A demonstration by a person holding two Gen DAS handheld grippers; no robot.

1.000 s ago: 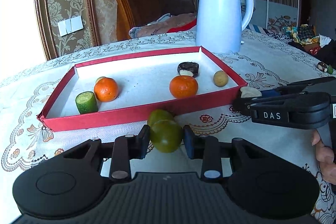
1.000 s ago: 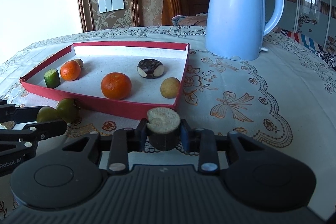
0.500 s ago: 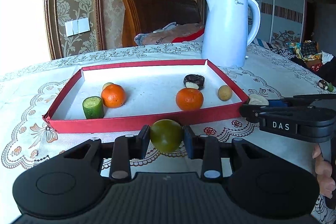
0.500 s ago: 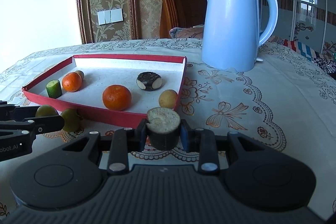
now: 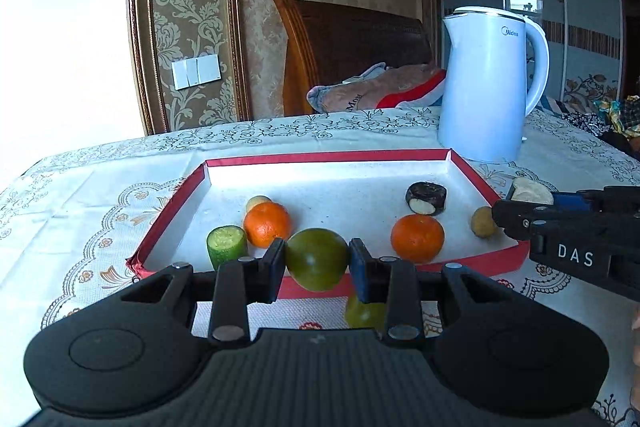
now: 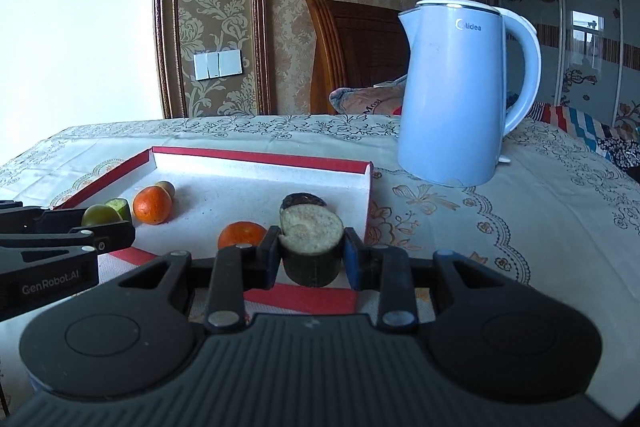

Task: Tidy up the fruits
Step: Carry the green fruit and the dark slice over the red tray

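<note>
Across the lace-covered desk (image 5: 100, 187) both loads had risen off the cloth toward the red tray (image 5: 168, 219): left tongs (image 5: 317, 263) clenched a green fruit (image 5: 316, 259), right tongs (image 6: 311, 255) an eggplant chunk (image 6: 312, 247), so both drops seemed imminent.

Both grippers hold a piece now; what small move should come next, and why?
Probably carry both forward over the red tray and lower them. The left gripper grips a green fruit, the right gripper a dark chunk, both near its front wall.
</note>
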